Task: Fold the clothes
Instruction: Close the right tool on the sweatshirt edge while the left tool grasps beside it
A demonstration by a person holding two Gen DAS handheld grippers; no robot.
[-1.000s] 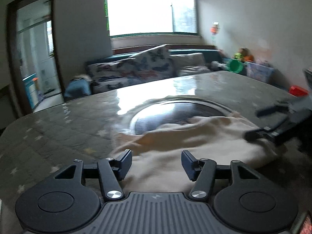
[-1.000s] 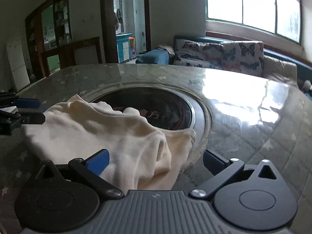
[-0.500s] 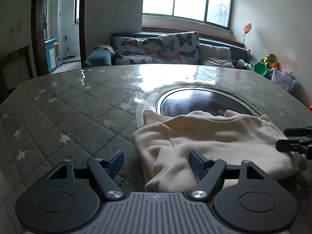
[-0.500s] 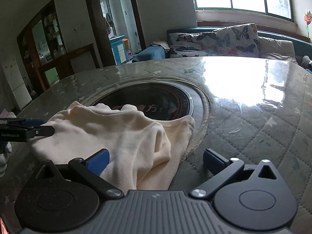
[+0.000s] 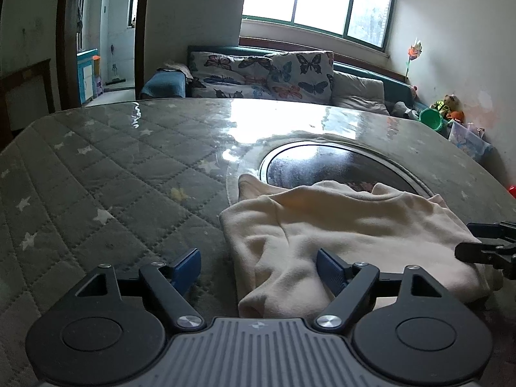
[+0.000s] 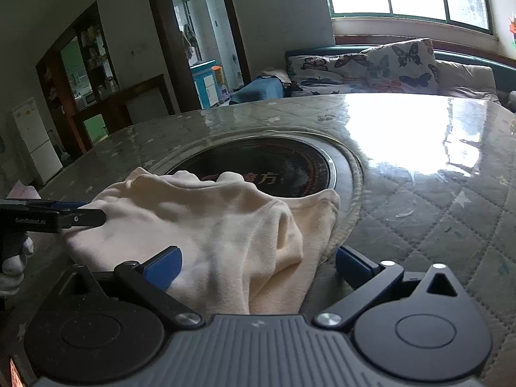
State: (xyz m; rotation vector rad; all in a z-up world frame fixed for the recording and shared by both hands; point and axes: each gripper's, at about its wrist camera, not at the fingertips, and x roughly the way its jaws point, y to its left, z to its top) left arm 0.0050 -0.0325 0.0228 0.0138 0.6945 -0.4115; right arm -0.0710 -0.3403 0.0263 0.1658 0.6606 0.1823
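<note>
Both claws tilted down – left claw (image 5: 258, 267), right claw (image 6: 258, 266) – spread

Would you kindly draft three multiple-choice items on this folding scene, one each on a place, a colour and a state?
1. Where does the far edge of the garment lie?
A. Over the rim of the round dark inset in the table
B. On the sofa
C. On the floor

2. What colour is the garment?
A. Navy
B. Cream
C. Red

3. How do the left gripper's jaws stand?
A. Clamped on the cloth
B. Shut with nothing between them
C. Apart, having just been opening, a corner of the cloth between them

Answers: 1 A, the cloth overlaps the inset's rim; 2 B, it is pale cream in both views; 3 C, neither blue pad presses the fabric.
</note>
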